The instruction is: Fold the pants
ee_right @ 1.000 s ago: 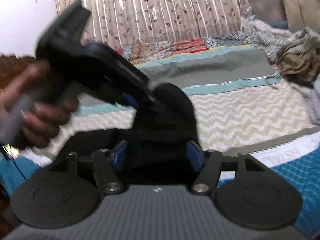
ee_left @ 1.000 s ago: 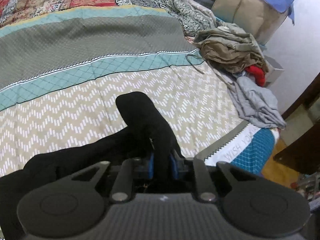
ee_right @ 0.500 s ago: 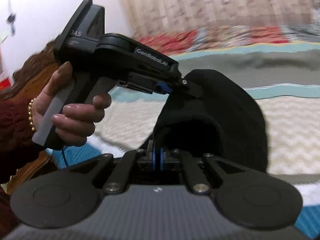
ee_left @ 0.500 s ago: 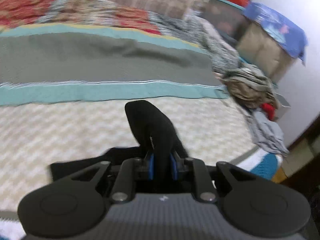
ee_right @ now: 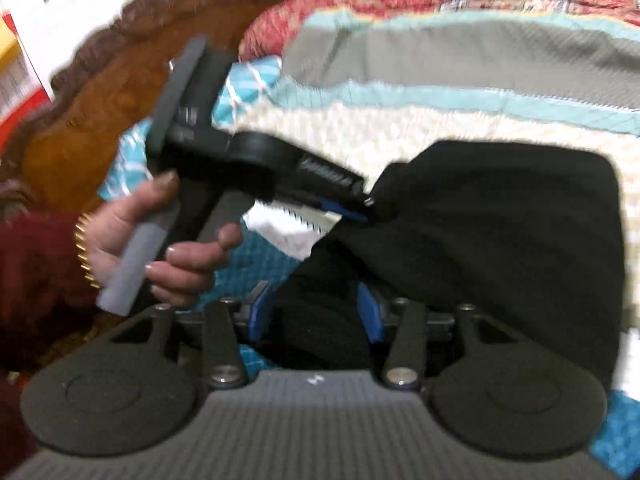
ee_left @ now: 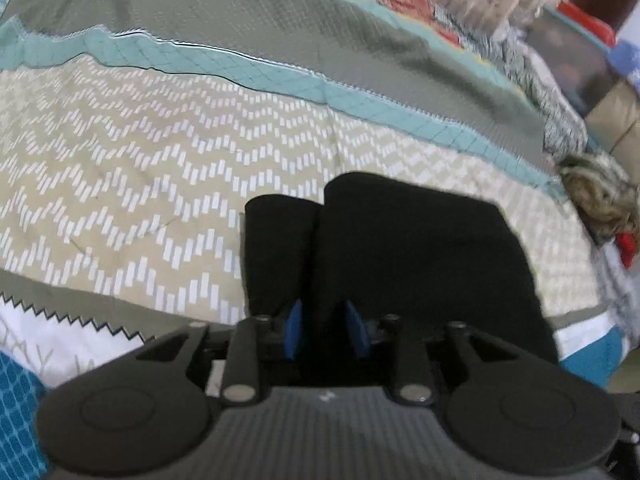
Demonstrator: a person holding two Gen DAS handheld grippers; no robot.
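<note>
The black pants (ee_left: 420,248) lie folded into a compact block on the patterned bedspread (ee_left: 160,160), near its front edge. My left gripper (ee_left: 325,332) sits at the near edge of the pants. Its jaws are opening, with a fold of black cloth still between the blue pads, which look eased off it. In the right wrist view the pants (ee_right: 500,232) fill the right half. My right gripper (ee_right: 313,314) is also opening, black cloth loose between its pads. The left gripper (ee_right: 360,210) points into the fold's left edge, held by a hand (ee_right: 160,248).
A pile of crumpled clothes (ee_left: 600,196) sits at the bed's right edge, with a cardboard box (ee_left: 616,116) behind it. A carved wooden headboard (ee_right: 100,100) stands at the left in the right wrist view. The bedspread (ee_right: 400,120) stretches away behind the pants.
Both grippers carried the pants fold across and down onto the bed. The raised hump of cloth now lies flat. Both pairs of pads have spread apart from their tight pinch.
</note>
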